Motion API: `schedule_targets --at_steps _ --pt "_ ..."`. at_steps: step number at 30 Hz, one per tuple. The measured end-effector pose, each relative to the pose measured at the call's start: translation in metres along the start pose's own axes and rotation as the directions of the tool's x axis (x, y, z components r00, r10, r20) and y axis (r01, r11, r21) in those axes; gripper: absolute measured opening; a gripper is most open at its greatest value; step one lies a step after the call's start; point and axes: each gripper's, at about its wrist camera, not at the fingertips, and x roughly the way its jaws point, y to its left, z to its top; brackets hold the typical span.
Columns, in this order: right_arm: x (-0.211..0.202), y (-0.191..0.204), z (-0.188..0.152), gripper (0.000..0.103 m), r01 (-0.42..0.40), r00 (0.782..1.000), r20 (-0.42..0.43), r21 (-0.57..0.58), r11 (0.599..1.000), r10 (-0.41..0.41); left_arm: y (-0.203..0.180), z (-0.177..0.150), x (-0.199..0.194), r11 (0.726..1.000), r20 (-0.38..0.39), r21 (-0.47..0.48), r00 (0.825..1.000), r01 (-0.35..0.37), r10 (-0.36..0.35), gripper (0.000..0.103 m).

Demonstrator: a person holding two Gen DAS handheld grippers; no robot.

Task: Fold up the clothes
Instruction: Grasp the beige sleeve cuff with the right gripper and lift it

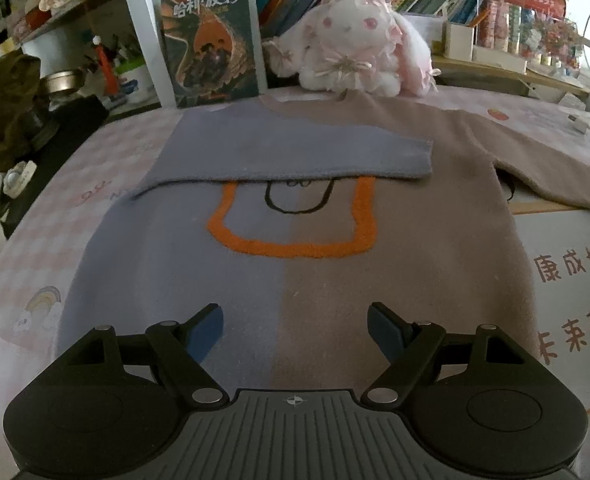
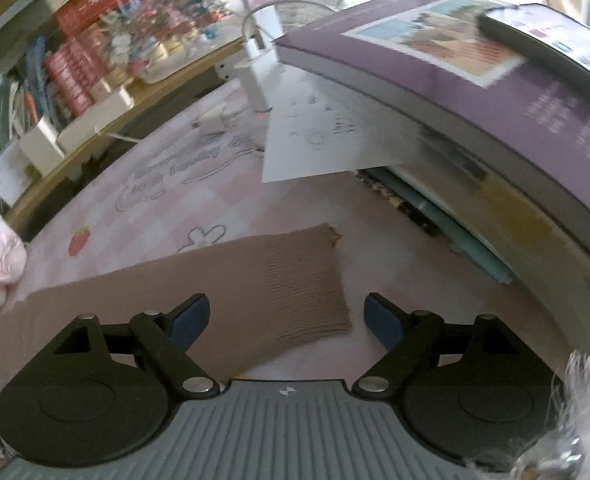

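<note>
A two-tone sweater [image 1: 295,280], grey-blue on the left half and tan on the right, lies flat on the pink checked tablecloth [image 1: 55,240], with an orange outline on its chest. Its blue sleeve [image 1: 295,152] is folded across the chest. The tan sleeve [image 1: 535,160] stretches out to the right. My left gripper [image 1: 295,328] hovers open over the sweater's lower part, nothing between its fingers. In the right wrist view the tan sleeve's ribbed cuff [image 2: 303,284] lies just ahead of my open right gripper [image 2: 287,320], whose fingers straddle it without touching.
A plush rabbit [image 1: 351,48] and an upright book [image 1: 211,40] stand behind the sweater before a bookshelf. A purple book stack [image 2: 495,120] with a phone [image 2: 555,36] on top, a loose paper sheet [image 2: 327,140] and a white charger [image 2: 255,76] lie close right of the cuff.
</note>
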Motion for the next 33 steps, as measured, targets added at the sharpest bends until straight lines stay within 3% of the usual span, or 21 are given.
schedule_targets --at_steps 1,3,5,8,15,19,23,24,26,28,33 --pt "0.000 0.000 0.000 0.083 -0.015 1.000 -0.001 0.006 1.000 0.015 0.000 0.000 0.001 1.000 -0.004 -0.002 1.000 0.000 0.000 0.082" --pt "-0.001 0.000 0.000 0.071 -0.046 0.999 -0.002 0.017 0.999 0.046 -0.001 0.001 0.001 1.000 -0.007 -0.001 1.000 0.002 -0.002 0.082" --pt "0.000 0.000 0.001 0.051 -0.094 0.995 -0.011 0.042 0.995 0.094 -0.003 0.002 0.001 1.000 -0.007 0.004 1.000 0.004 -0.004 0.082" --pt "0.002 -0.005 0.000 0.050 -0.178 0.983 -0.015 0.150 0.972 0.183 -0.006 0.002 -0.001 1.000 0.001 0.025 1.000 0.005 -0.005 0.082" --pt "0.005 0.007 -0.010 0.050 -0.321 0.939 -0.069 0.172 0.931 0.337 -0.007 0.000 -0.003 1.000 0.000 0.022 1.000 0.006 -0.006 0.082" --pt "0.004 0.001 -0.005 0.046 -0.284 0.956 -0.021 0.177 0.942 0.293 -0.006 -0.001 -0.004 1.000 -0.001 0.019 1.000 0.001 -0.001 0.082" --pt "0.008 -0.007 0.002 0.037 -0.274 0.959 -0.015 0.204 0.940 0.283 -0.002 -0.003 -0.003 1.000 -0.007 0.009 1.000 -0.004 0.004 0.082" --pt "0.009 -0.007 0.002 0.033 -0.272 0.959 -0.018 0.205 0.940 0.281 -0.001 -0.004 -0.003 1.000 -0.007 0.006 1.000 -0.004 0.004 0.082" --pt "0.009 -0.008 0.001 0.016 -0.266 0.961 -0.020 0.213 0.940 0.277 0.000 -0.004 -0.003 1.000 -0.004 0.003 1.000 -0.002 0.002 0.082" --pt "0.006 -0.007 0.000 0.008 -0.264 0.962 -0.010 0.208 0.942 0.272 0.001 -0.004 -0.003 1.000 0.001 0.004 1.000 0.001 -0.001 0.082" --pt "-0.010 0.008 0.002 0.006 -0.302 0.953 0.037 0.125 0.945 0.300 0.007 -0.006 -0.003 1.000 0.011 0.009 1.000 0.013 -0.013 0.082"
